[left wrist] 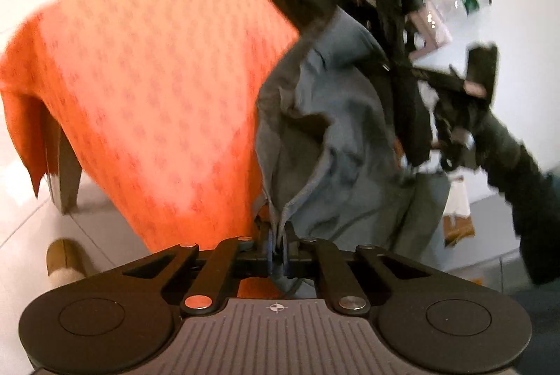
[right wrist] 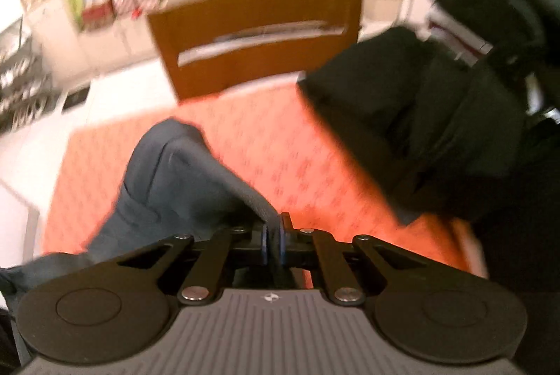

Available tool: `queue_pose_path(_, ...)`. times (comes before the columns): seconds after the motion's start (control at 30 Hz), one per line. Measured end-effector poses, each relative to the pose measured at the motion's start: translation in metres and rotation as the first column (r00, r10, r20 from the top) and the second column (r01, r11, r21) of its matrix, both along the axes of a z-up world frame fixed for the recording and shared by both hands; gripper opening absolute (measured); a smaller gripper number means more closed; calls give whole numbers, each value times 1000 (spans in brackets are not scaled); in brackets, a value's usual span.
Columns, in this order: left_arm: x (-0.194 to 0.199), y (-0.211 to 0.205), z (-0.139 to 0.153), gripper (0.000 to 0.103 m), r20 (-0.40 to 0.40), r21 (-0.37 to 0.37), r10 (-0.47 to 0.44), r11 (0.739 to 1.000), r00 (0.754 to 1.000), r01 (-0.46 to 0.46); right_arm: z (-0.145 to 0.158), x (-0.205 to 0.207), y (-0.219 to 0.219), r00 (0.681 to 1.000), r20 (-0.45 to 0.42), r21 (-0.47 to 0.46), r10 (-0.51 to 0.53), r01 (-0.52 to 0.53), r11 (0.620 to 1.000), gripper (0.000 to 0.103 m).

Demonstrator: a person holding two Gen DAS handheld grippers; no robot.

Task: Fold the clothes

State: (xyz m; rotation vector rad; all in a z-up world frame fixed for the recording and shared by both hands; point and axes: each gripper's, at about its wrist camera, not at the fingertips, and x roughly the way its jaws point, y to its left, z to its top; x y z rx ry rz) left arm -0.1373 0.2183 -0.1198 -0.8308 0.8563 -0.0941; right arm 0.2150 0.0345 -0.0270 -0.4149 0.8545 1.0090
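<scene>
Grey-blue cloth, a soft crumpled garment [left wrist: 315, 137], hangs in folds above the orange patterned tablecloth [left wrist: 147, 88], and both claws are clamped on it: the left gripper [left wrist: 278, 243] has its jaws pressed together on a hem or seam at the lower edge, and the right gripper [right wrist: 274, 235] pinches a rolled edge of the same fabric [right wrist: 182, 172], jaws drawn tight on it. In the left wrist view the other gripper appears as a dark, blurred shape [left wrist: 465, 102] at the right, with the garment bunched between the two holds. A pile of black clothing [right wrist: 420, 116] lies on the far right of the cloth, just beside the working area, and a brown wooden chair [right wrist: 259, 39] stands behind the table. The step in hand looks like the opening spread: getting the piece lifted and stretched flat before any fold. To do it well, the two holds should draw apart evenly until the edge between them runs straight, since the fabric now sags in heavy creases. Both pinches seem narrow, so a sharp tug could slip the cloth out; a slow, steady pull suits it better. Laying it on the bare orange part, away from the black pile, would keep the garments from tangling. Blur in both views hides which part of the garment each claw holds.
</scene>
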Motion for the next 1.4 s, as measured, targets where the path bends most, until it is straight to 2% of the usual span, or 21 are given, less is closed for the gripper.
queue_pose_path(0.17, 13, 54, 33, 7, 52, 81, 66, 994, 996, -71, 40, -2, 18, 998, 56, 58, -27, 24, 998, 7)
queue_pose_path(0.33, 32, 115, 52, 7, 69, 166, 96, 980, 993, -107, 59, 12, 62, 992, 88, 103, -87, 77, 992, 6)
queue_pose_path(0.43, 44, 150, 56, 7, 55, 220, 104, 969, 993, -113, 56, 27, 92, 987, 99, 104, -125, 115, 988, 6)
queue_pose_path(0.57, 61, 189, 46, 7, -1, 260, 123, 958, 992, -119, 35, 42, 125, 986, 105, 60, -126, 121, 991, 10)
queue_pose_path(0.6, 65, 196, 42, 7, -18, 266, 123, 957, 992, -114, 29, 44, 131, 987, 102, 47, -126, 122, 991, 12)
queue_pose_path(0.67, 73, 202, 34, 11, -38, 268, 120, 958, 992, -105, 19, 45, 135, 987, 93, 27, -130, 128, 991, 27)
queue_pose_path(0.7, 78, 206, 30, 13, -48, 269, 118, 958, 992, -101, 16, 44, 133, 987, 89, 23, -136, 135, 991, 29)
queue_pose_path(0.83, 78, 204, 29, 42, -52, 291, 128, 951, 990, -108, 19, 35, 109, 983, 69, 46, -171, 168, 985, 38)
queue_pose_path(0.97, 70, 192, 37, 53, -18, 296, 143, 946, 990, -131, 29, 19, 65, 977, 28, 78, -214, 211, 974, 39)
queue_pose_path(1.2, 64, 145, 51, 57, 26, 287, 97, 953, 995, -101, 39, -29, -35, 952, -11, 84, -306, 306, 948, 43)
queue_pose_path(1.4, 58, 74, 58, 58, 41, 304, 51, 951, 998, -61, 30, -73, -132, 935, -26, 60, -354, 355, 933, 50)
